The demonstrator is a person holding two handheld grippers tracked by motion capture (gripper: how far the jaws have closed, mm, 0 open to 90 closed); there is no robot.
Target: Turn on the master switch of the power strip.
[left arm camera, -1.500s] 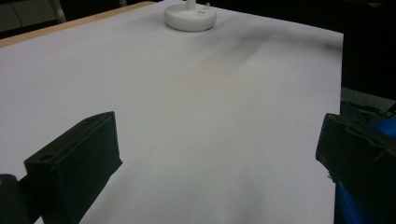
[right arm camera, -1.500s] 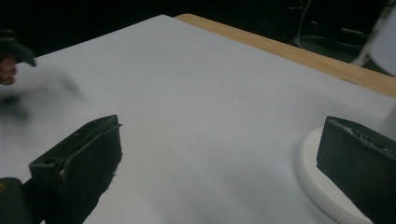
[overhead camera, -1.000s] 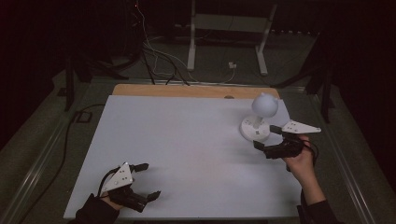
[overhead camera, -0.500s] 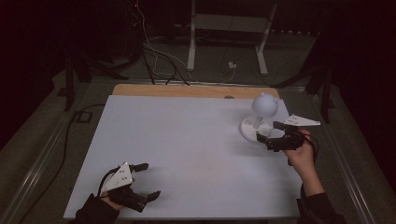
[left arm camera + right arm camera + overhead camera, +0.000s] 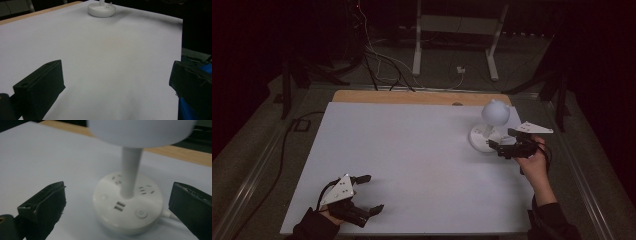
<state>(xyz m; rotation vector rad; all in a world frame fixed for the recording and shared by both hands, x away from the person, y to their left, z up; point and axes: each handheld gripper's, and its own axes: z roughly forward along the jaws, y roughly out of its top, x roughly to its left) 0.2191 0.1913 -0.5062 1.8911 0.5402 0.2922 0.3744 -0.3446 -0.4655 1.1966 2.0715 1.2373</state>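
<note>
A person's right gripper (image 5: 504, 141) is hovering wide open at the round base of a white lamp (image 5: 128, 205) standing near the table's (image 5: 412, 150) far right edge, jaws flanking it without touching. The left gripper (image 5: 367, 192) is resting near the front left corner, open and empty. Nothing looks grasped yet; any handling is still to begin.

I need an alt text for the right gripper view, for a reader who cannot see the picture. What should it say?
A white desk lamp stands close ahead on a white table: a thin stem rises from a round base with sockets, USB ports and buttons to a blurred head at the top edge. The open black jaws of the right hand-held gripper frame the base on both sides, not touching it.
</note>
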